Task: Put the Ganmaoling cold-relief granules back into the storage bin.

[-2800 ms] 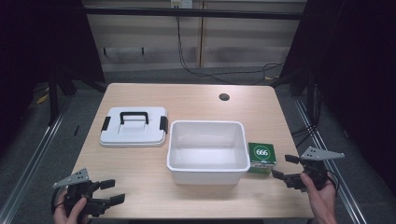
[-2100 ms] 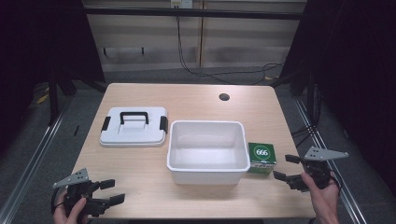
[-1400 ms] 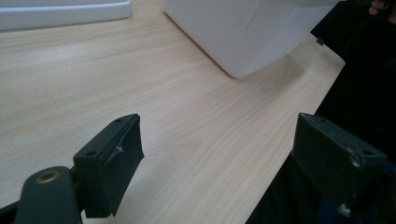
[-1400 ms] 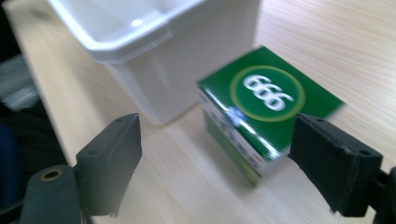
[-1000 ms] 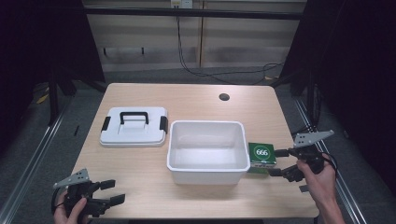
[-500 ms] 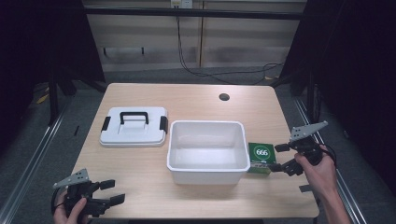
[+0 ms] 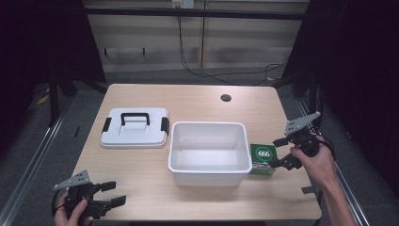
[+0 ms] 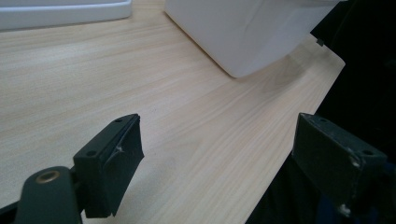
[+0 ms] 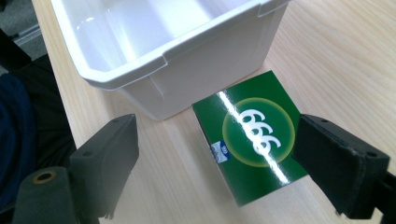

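A green box (image 7: 262,157) marked 666 lies flat on the table, against the right wall of an empty white bin (image 7: 207,125). My right gripper (image 7: 275,152) is open just right of the box. In the right gripper view the green box (image 9: 252,140) lies between the wide-spread jaws of the right gripper (image 9: 224,179), unclamped, with the bin (image 9: 177,51) behind it. My left gripper (image 7: 114,193) rests open near the table's front left corner, holding nothing. In the left gripper view, the left gripper (image 8: 219,158) has bare wood between its jaws.
A white lid (image 7: 135,127) with a black handle lies left of the bin. The wooden table (image 7: 197,101) has a round cable hole (image 7: 226,98) at the back right. The bin's wall (image 8: 243,32) stands ahead of the left gripper. The table's edges are close to both hands.
The right gripper has moved away from the front edge and left to the green box, which now lies between its open jaws. The left gripper has stayed where it was.
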Tool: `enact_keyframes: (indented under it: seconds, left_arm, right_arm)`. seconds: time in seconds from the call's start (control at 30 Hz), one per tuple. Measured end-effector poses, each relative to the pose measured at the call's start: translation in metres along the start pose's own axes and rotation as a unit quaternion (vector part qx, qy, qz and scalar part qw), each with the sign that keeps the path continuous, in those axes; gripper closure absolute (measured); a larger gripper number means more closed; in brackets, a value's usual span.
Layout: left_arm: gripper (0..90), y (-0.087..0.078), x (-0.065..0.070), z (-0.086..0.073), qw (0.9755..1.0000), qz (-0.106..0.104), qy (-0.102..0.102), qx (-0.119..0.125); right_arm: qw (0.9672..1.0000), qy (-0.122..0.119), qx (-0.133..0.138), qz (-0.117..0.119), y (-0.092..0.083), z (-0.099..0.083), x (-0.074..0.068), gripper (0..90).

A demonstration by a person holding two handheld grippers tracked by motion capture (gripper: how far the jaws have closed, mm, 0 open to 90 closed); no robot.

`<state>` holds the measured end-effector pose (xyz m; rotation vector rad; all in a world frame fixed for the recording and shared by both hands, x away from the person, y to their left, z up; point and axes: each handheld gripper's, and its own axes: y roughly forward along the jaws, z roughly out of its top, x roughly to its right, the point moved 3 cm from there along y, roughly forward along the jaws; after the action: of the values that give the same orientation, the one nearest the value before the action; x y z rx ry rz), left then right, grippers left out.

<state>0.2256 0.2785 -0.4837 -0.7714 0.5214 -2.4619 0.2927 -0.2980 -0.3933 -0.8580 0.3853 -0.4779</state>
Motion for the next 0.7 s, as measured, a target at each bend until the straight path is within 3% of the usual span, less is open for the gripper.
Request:
enact_keyframes:
  seconds: [0.1,0.27,0.3,0.37,0.4,0.7]
  left_arm:
    - [16.0,0.0,0.0,0.0,1.0,0.0,-0.001,0.0]
    - [16.0,0.0,0.0,0.0,1.0,-0.001,-0.001,0.001]
    - [16.0,0.0,0.0,0.0,1.0,0.0,0.0,-0.001]
    - [16.0,0.0,0.0,0.0,1.0,0.0,0.0,-0.001]
    - [16.0,0.0,0.0,0.0,1.0,-0.001,0.001,0.001]
    - [16.0,0.0,0.0,0.0,1.0,0.001,0.001,0.0]
  right_arm:
    - [0.9999,-0.006,-0.001,0.008,0.001,0.004,0.002,13.2]
    - [0.9987,-0.035,-0.036,0.012,0.005,0.019,0.005,13.0]
    - [0.9974,-0.045,-0.055,0.013,0.008,0.023,0.006,12.8]
    - [0.9964,-0.052,-0.065,0.017,0.01,0.025,0.008,12.8]
    - [0.9943,-0.057,-0.087,0.024,0.014,0.027,0.009,12.8]
    - [0.9882,-0.078,-0.124,0.047,0.03,0.033,0.016,11.8]
